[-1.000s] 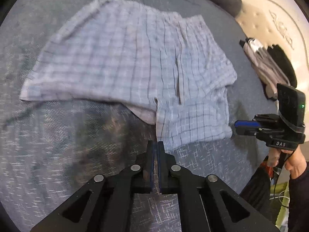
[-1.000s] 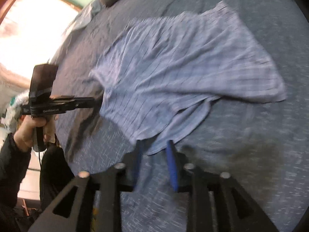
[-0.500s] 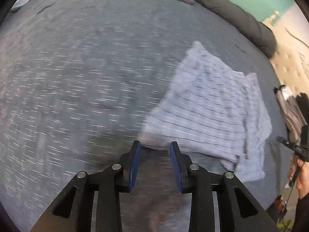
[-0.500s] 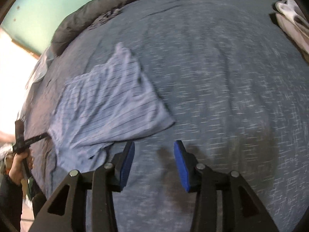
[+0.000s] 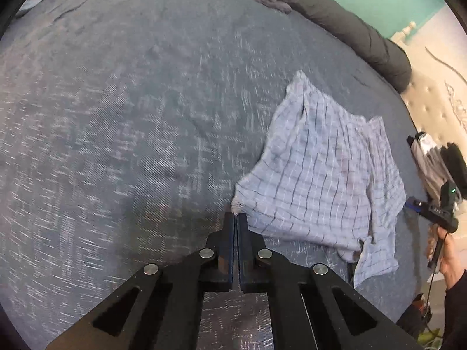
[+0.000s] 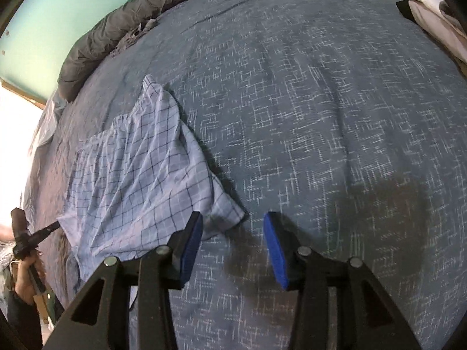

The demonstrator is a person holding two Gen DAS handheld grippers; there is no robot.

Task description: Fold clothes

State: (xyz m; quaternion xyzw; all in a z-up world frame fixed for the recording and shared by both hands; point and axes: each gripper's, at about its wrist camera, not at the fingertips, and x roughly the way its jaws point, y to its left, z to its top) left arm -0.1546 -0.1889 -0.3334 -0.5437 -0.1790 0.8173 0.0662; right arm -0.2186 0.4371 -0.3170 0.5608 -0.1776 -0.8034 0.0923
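Pale blue checked shorts (image 5: 321,175) lie crumpled on the blue bedspread (image 5: 116,116). My left gripper (image 5: 235,218) is shut, its tips pinching the near left corner of the shorts. In the right wrist view the shorts (image 6: 131,180) spread to the left, and their near corner reaches in beside the left blue pad. My right gripper (image 6: 232,233) stands open low over the bedspread (image 6: 321,116), with that corner lying between its fingers. Each gripper shows in the other's view: the right gripper (image 5: 432,210) at the shorts' far edge, the left gripper (image 6: 38,233) at the opposite corner.
A dark rolled duvet (image 5: 350,20) runs along the far edge of the bed, also visible as the duvet (image 6: 96,49). A pile of clothes (image 5: 432,157) sits at the bed's side, seen again as the clothes pile (image 6: 432,8). A hand (image 5: 446,259) holds the right gripper.
Both grippers swung out from the middle hem to opposite corners of the shorts. The left gripper, open half a second ago, has shut on its corner. The right gripper has opened wider.
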